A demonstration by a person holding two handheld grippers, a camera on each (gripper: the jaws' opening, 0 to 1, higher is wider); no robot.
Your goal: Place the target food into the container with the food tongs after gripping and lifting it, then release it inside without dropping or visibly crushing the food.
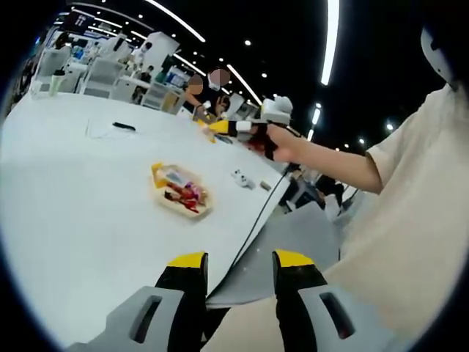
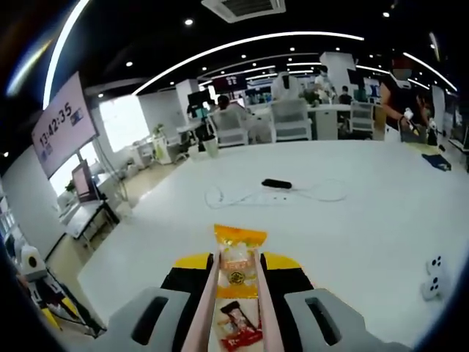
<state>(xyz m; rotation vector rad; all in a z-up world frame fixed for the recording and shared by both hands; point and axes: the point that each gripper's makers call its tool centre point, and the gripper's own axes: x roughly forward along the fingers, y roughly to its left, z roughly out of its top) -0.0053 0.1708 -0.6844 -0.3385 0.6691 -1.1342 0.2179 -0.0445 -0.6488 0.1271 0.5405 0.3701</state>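
Observation:
My right gripper is shut on a pair of pale pink food tongs. The tongs pinch an orange snack packet that stands up past the yellow jaw tips. A red packet shows lower down between the tong arms. In the left gripper view a person's hand holds that right gripper high above the white table. The container, a shallow yellowish tray with several snack packets in it, lies on the table below and nearer. My left gripper hangs open over the table's near edge with nothing between its jaws.
A black device with a looping white cable lies mid-table. Small white objects sit near the table edge. The person's arm and beige shirt fill the right side. Chairs, desks and people stand behind the table.

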